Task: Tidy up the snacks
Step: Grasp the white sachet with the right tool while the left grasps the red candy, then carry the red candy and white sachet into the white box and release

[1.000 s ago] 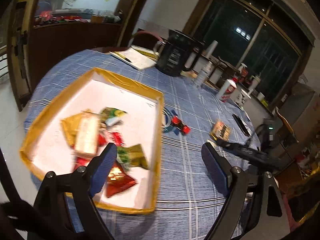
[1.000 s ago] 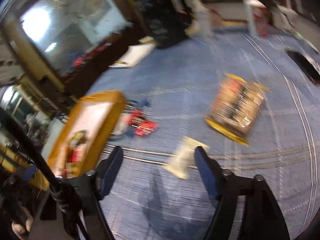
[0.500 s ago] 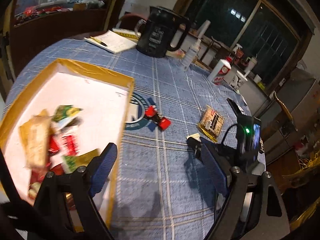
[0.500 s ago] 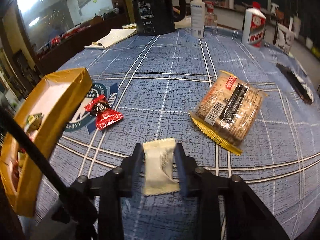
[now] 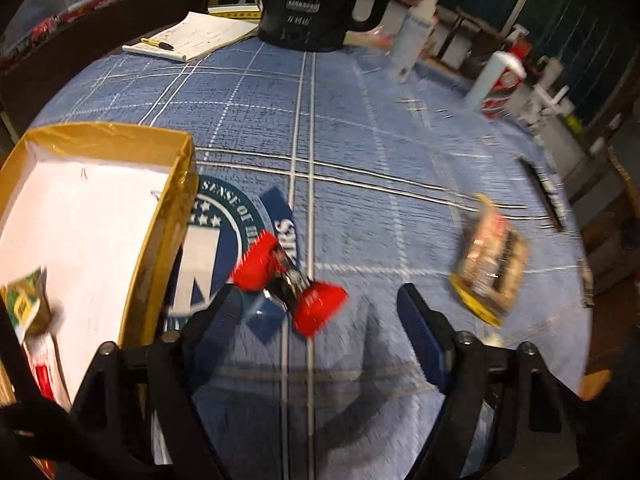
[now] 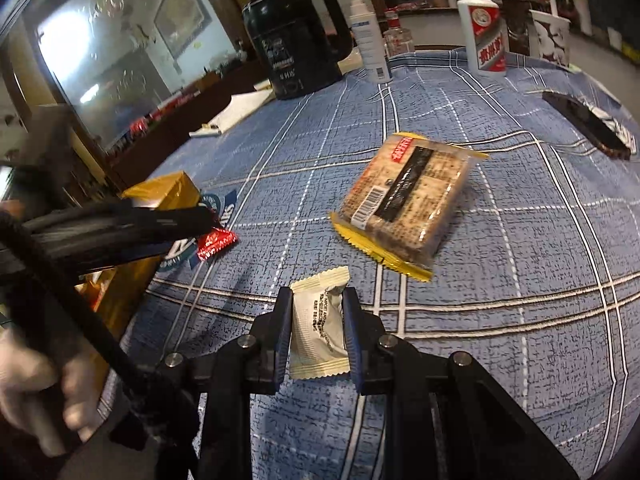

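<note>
Right gripper (image 6: 316, 328) is clamped on a small white candy (image 6: 317, 330), both pads pressed against its sides, and the candy looks lifted a bit off the blue checked cloth (image 6: 500, 264). Left gripper (image 5: 316, 320) is spread wide with nothing between its fingers, hovering right over the red candy (image 5: 289, 286), which lies on the cloth just beside the yellow box (image 5: 166, 216). The box has a few wrapped snacks in its near corner, one green (image 5: 26, 306). The bigger cracker pack (image 6: 406, 210) sits flat on the cloth, a little beyond the white candy and apart from it. Farther back there's a black kettle (image 6: 298, 38), a spray bottle (image 6: 370, 36), a white liquor bottle (image 6: 486, 36) and a notepad (image 5: 192, 36). The left view is pretty motion-blurred.
</note>
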A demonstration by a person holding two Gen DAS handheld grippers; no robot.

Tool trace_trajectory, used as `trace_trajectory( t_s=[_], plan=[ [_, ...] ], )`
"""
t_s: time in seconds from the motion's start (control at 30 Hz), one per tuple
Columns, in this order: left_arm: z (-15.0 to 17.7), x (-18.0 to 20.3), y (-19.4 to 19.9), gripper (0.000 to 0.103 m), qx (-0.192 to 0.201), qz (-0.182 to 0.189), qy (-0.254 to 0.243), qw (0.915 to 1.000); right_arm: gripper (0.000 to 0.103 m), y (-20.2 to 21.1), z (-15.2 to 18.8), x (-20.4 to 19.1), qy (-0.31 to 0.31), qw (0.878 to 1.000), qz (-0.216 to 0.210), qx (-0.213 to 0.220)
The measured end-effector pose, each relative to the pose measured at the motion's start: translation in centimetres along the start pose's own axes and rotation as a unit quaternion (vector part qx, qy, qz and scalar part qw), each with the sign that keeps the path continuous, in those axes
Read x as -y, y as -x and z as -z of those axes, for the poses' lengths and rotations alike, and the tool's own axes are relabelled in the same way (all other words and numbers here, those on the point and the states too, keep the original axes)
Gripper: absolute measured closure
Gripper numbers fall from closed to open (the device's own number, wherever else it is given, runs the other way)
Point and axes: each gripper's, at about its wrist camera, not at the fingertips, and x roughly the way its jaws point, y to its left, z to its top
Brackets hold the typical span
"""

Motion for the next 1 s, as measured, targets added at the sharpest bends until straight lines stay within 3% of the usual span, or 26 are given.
trace_trajectory(
  t_s=[0.1,0.17,0.2,0.57,0.87,1.0],
  plan=[
    [-0.1,0.6,-1.4,0.047,-0.010,-0.024,-0.023,0.9994,0.079,0.1,-0.1,0.2,-0.005,1.000,-0.012,0.003],
    [0.1,1.1,-1.4,0.073,-0.002,-0.051,-0.049,0.9975,0.079,0.1,-0.1,0.2,-0.008,1.000,-0.021,0.004],
    [0.4,1.2,-1.3,0.077,0.002,-0.057,-0.058,0.9967,0.079,0.1,-0.1,0.2,-0.009,1.000,-0.023,0.004],
    [1.6,-0.1,1.3,0.079,0.024,-0.010,-0.041,0.9988,0.080,0.2,-0.1,0.6,-0.015,1.000,-0.024,0.010],
    [4.0,-2.2,8.0,0.079,0.071,0.074,-0.010,0.9947,0.080,2.1,0.2,-2.1,0.000,0.999,-0.029,0.014],
    [5.2,-4.9,11.2,0.079,0.098,0.084,0.007,0.9917,0.080,3.0,0.3,-5.1,0.027,0.999,-0.035,0.016]
  ],
)
